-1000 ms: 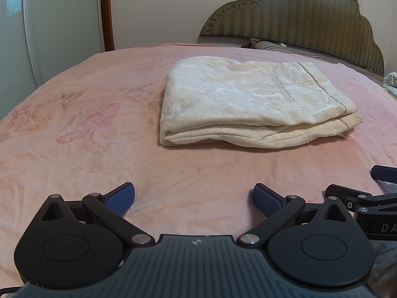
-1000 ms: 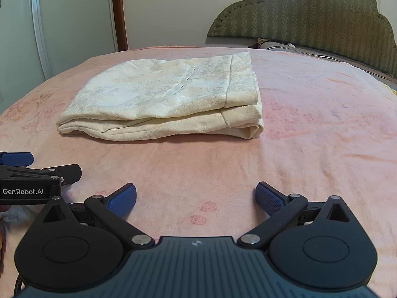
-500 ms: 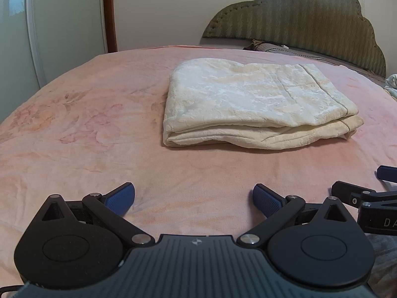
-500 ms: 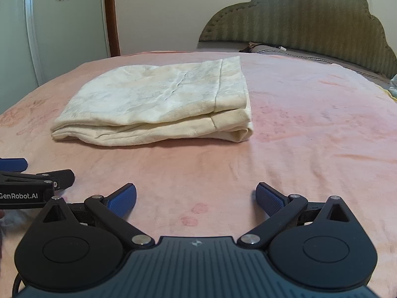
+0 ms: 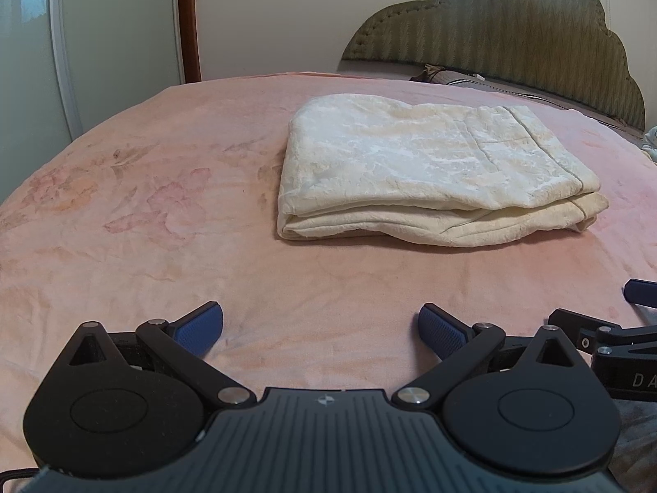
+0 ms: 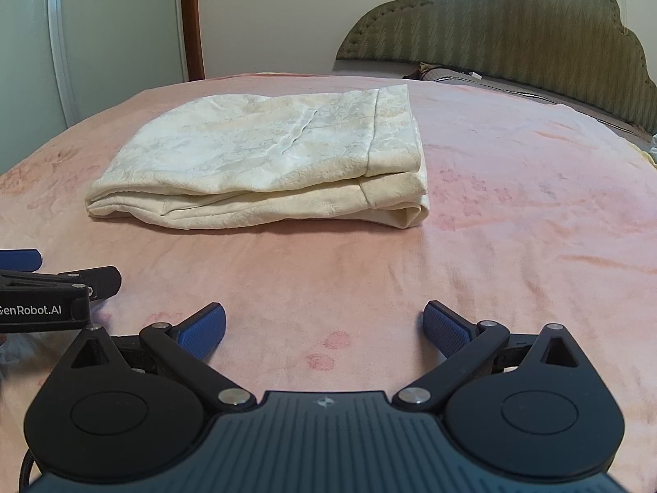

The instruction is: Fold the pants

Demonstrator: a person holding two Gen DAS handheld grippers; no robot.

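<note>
the cream textured fabric pants [image 5: 435,168] sit folded mid pink flowery bed [image 5: 143,213], both left tongs [image 5: 320,328] and right tongs [image 6: 324,328] wide and empty, so honestly only a stray nudge would flop that loose top layer open

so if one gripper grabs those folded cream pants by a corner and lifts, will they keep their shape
Probably not. The cream pants look like soft, loosely stacked layers, so they would likely droop and unfold. The plush pink bedspread would likely drag at them if pushed.
</note>
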